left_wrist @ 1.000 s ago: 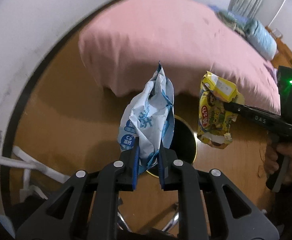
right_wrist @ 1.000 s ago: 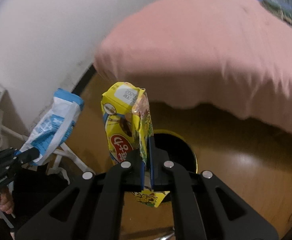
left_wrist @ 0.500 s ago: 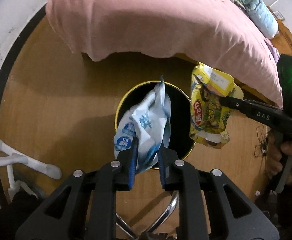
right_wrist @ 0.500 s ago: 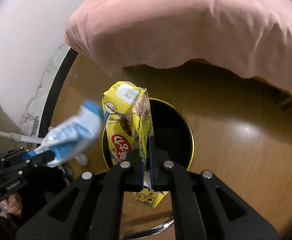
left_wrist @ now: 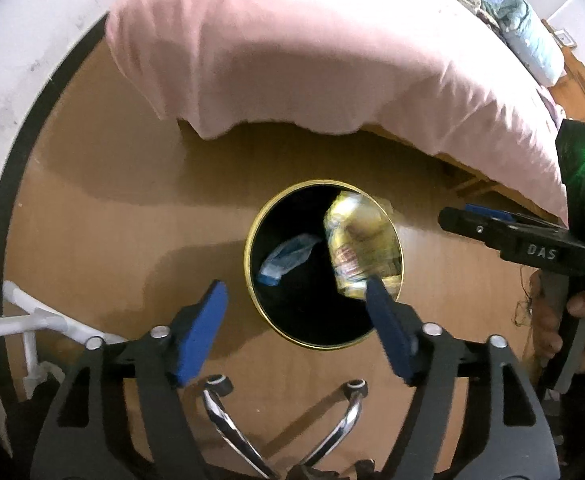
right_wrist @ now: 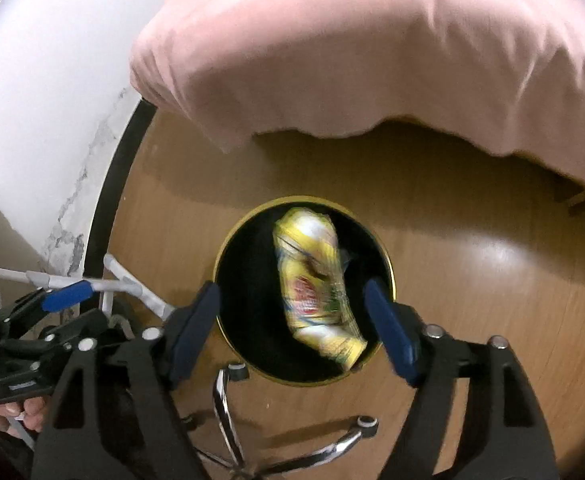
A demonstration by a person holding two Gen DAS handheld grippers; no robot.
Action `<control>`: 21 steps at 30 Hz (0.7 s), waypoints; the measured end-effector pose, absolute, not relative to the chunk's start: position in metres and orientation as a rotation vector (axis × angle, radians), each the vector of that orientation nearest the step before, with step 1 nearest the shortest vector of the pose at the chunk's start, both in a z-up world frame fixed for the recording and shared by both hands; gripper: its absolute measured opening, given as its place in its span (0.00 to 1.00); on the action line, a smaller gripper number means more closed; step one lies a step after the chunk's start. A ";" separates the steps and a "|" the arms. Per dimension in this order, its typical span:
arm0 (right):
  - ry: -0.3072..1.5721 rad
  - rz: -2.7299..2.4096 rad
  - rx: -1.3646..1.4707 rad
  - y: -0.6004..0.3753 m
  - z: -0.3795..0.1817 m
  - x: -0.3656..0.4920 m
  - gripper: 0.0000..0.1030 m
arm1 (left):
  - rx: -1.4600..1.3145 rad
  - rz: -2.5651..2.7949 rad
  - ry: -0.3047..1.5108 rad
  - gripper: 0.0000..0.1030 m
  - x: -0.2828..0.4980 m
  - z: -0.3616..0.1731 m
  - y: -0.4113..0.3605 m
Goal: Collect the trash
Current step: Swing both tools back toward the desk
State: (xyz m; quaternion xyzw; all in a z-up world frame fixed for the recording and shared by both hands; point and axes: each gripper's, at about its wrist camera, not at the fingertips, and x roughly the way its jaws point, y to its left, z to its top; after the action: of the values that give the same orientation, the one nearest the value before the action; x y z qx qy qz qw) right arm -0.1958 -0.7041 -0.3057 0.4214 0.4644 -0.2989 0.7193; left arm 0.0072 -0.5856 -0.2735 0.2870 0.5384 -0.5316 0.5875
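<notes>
Wood floor [left_wrist: 92, 220], bin [left_wrist: 248, 280]: left gripper [left_wrist: 296, 294], right gripper [right_wrist: 292, 294] opening, empty; wrappers [right_wrist: 316, 280] inside bin.

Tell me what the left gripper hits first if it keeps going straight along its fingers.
Probably the trash bin: the left gripper, jaws opening and empty, points at its open mouth, likely meeting the blue wrapper inside, though depth is unclear.

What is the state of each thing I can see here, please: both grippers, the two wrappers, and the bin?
Left gripper: fingers opening, nothing between them.
Right gripper: fingers opening, nothing gripped.
Blue wrapper: released, inside the bin.
Yellow wrapper: released, blurred, dropping into the bin.
Bin: upright on the floor, no lid.
</notes>
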 end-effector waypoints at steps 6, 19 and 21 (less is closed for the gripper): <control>0.989 -0.646 0.843 -0.691 -0.257 -0.180 0.72 | 0.609 -1.188 1.127 0.82 0.015 -0.205 -0.558; 0.802 -0.178 0.347 -0.518 -0.055 -0.023 0.79 | 0.361 -0.866 0.752 0.91 0.060 -0.001 -0.314; 0.784 -0.040 0.258 -0.462 -0.031 0.018 0.80 | 0.336 -0.726 0.735 0.91 0.074 0.012 -0.247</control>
State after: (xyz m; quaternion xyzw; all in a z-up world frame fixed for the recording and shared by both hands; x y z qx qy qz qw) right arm 0.0176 -0.4621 -0.0313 0.1255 0.3808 -0.0196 0.9159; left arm 0.0741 -0.2474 0.0119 0.1600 0.3496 -0.3456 0.8560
